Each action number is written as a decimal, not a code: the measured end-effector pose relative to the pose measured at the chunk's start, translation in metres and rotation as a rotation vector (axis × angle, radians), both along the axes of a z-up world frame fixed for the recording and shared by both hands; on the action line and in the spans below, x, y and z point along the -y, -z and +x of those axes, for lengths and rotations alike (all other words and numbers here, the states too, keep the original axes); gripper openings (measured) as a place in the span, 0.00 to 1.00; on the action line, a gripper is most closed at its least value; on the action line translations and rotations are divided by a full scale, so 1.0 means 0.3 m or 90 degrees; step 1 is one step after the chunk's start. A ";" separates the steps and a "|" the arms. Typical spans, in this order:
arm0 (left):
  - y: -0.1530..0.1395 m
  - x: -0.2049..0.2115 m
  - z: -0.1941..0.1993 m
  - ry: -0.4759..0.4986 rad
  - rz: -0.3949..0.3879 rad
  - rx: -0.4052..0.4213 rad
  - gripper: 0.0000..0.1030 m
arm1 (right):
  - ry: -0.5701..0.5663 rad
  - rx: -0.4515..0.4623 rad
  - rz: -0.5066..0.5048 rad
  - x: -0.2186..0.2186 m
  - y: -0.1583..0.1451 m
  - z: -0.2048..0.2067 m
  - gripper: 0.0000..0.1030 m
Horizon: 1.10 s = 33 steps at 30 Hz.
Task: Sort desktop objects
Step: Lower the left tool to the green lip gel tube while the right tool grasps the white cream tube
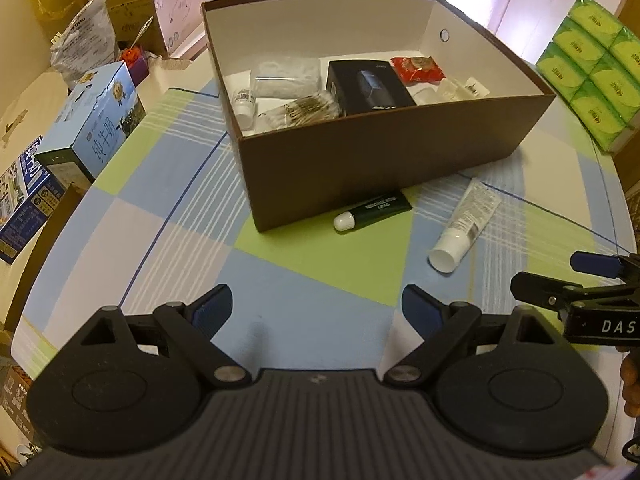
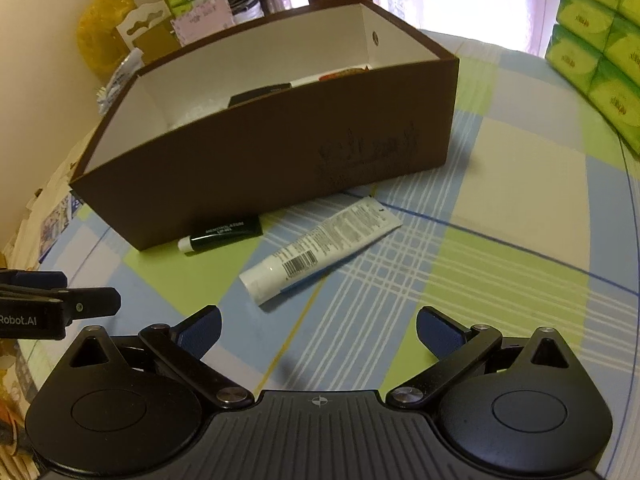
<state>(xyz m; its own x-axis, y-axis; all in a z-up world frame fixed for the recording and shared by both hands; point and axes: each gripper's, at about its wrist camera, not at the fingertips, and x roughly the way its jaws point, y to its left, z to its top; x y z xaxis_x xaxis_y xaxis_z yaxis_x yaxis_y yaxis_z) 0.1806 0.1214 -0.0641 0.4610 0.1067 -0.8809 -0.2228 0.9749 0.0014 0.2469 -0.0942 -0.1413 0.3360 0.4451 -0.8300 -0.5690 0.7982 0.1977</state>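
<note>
Two tubes, white tube (image 2: 320,246) and dark tube (image 2: 222,233), lie ahead of our empty, wide-open jaws: left gripper (image 1: 316,310), right gripper (image 2: 318,330).

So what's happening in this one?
A person with two handheld grippers is sorting items into a brown cardboard box. The left gripper and right gripper are both open and empty above the checked tablecloth. A dark green lip-gel tube and a white tube lie outside the box.
</note>
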 end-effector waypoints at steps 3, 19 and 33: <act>0.023 -0.009 0.012 0.004 0.000 -0.004 0.87 | 0.009 -0.006 0.004 -0.009 0.016 0.009 0.98; 0.108 -0.077 0.093 0.017 0.001 -0.017 0.86 | 0.087 -0.014 0.041 -0.114 0.070 0.073 0.55; 0.132 -0.073 0.134 0.062 -0.016 -0.015 0.85 | 0.089 -0.031 0.008 -0.087 0.091 0.100 0.32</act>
<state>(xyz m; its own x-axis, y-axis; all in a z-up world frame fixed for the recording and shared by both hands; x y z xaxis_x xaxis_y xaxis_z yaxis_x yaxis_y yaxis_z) 0.2208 0.1432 -0.1038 0.4480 0.0400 -0.8932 -0.1268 0.9917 -0.0192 0.2769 -0.0682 -0.1686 0.3547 0.4076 -0.8415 -0.4412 0.8664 0.2337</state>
